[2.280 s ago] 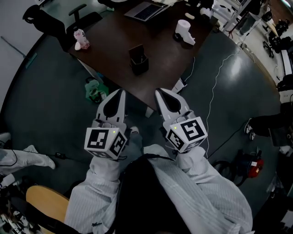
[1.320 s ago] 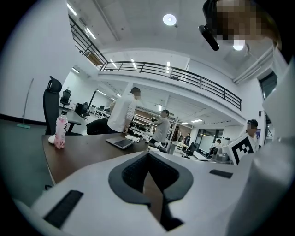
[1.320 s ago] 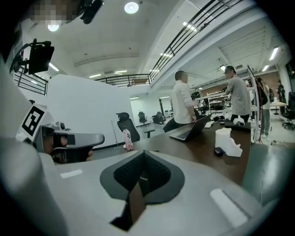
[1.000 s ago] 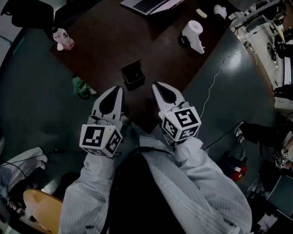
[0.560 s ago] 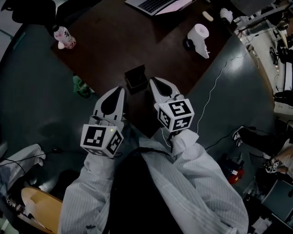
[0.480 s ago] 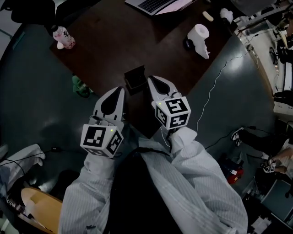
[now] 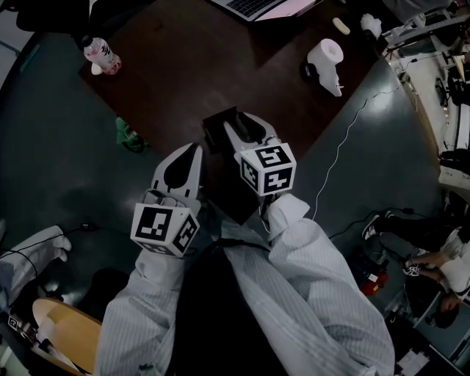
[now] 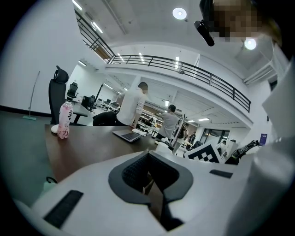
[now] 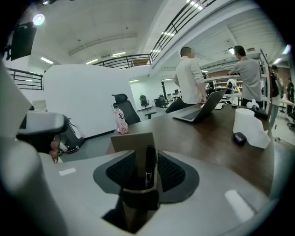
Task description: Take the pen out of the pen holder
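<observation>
As the right gripper (image 7: pixel 241 126) has just been opening its jaws, they stand wide on both sides of the pen (image 9: pixel 149 163), w/o touching it. The pen stands upright in the pen holder (image 9: pixel 132 143), at the near edge of the table (image 7: pixel 183 66). Next, imo: close on the pen's upper part only, not the holder's wall, then lift straight up. The left gripper (image 8: pixel 148 179) is closed and empty.

The head view is dim and flat: the dark tabletop (image 7: pixel 183 66) swallows detail, and right of it a pale glare patch lies on the grey floor (image 7: pixel 382 110). Both gripper views are brighter, lit by round ceiling lamps (image 8: pixel 179 13) and strip lights, and bend strongly toward black corners. The near shells of the left tool (image 8: pixel 148 159) and right tool (image 9: pixel 146 168) look soft.
</observation>
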`<state>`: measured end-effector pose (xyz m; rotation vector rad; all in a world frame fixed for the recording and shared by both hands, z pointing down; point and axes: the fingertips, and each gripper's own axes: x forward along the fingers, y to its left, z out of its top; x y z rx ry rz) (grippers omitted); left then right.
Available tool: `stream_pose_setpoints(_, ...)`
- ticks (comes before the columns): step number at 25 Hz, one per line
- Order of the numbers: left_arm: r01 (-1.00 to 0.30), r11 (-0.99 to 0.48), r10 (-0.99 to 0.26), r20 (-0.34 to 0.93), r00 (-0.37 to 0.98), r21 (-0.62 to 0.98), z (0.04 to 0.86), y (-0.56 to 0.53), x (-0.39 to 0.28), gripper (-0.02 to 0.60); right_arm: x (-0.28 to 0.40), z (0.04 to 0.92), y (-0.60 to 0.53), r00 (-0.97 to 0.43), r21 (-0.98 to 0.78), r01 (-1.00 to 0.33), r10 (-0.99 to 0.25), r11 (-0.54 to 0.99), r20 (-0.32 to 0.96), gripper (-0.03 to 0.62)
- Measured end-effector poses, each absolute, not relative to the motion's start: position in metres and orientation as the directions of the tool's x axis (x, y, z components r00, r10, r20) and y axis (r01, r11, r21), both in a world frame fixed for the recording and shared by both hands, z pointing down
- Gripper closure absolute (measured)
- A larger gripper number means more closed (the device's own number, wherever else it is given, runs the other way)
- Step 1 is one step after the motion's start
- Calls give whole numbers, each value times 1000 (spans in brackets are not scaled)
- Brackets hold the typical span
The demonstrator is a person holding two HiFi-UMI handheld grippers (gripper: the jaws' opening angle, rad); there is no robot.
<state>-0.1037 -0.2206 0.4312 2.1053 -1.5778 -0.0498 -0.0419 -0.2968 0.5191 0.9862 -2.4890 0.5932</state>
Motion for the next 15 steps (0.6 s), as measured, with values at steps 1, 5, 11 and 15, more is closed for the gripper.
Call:
stream_pose_setpoints(1,-890,-197,-908,267,324,412,432,-220,-104,580,-42,522,-298,-671,-238,-712,-540,660,508,467)
stream_pose_setpoints(5,-892,-189,-909,270,317,411,433,-217,-107,580,-40,530,-302,-649,-229,-730,-548,645,528,467)
stream_pose_setpoints(11,-894,-180,-913,269,307,410,431,-215,-112,580,-37,533,-299,-625,-193,-744,-563,640,540,531)
stream_pose_setpoints(15,-896,-172,-916,268,298,409,430,-213,-116,580,-38,533,-298,-622,-188,-746,-566,639,541,531)
